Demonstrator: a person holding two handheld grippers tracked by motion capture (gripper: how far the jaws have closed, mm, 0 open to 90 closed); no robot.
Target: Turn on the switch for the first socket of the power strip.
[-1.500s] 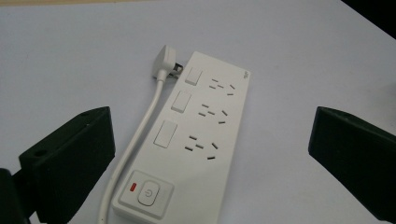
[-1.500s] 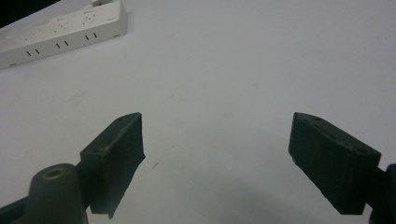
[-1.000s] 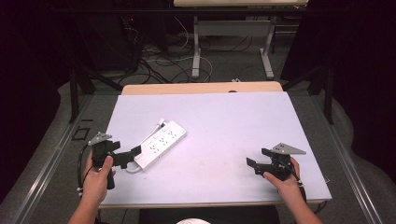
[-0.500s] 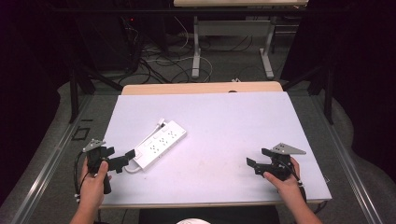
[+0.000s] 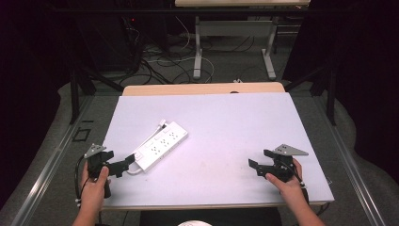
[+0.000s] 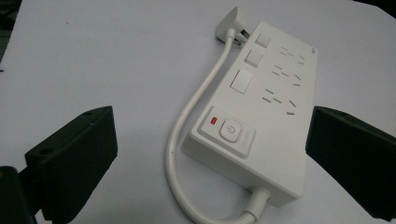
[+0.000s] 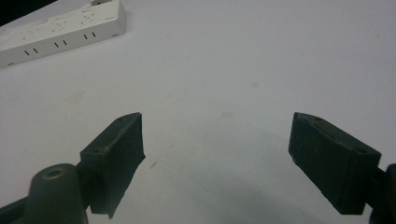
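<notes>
A white power strip (image 5: 161, 144) lies slantwise on the left half of the white tabletop (image 5: 235, 117). Its short cord (image 6: 196, 100) loops from the near end along its side to the plug (image 6: 232, 19) at the far end. A power button with a red mark (image 6: 227, 129) faces up. My left gripper (image 5: 121, 159) is open at the strip's near end, its jaws on either side of that end without touching it. My right gripper (image 5: 260, 158) is open over bare tabletop at the front right, far from the strip (image 7: 60, 25).
A wooden edge (image 5: 202, 88) runs behind the white top. Beyond it are table legs (image 5: 197, 47) and cables (image 5: 155, 61) on the floor. Metal rails (image 5: 51, 160) flank both sides. The front edge lies close under both hands.
My left gripper has drawn back a little toward the front edge, staying at the strip's near end. The right gripper and the strip have not moved.
</notes>
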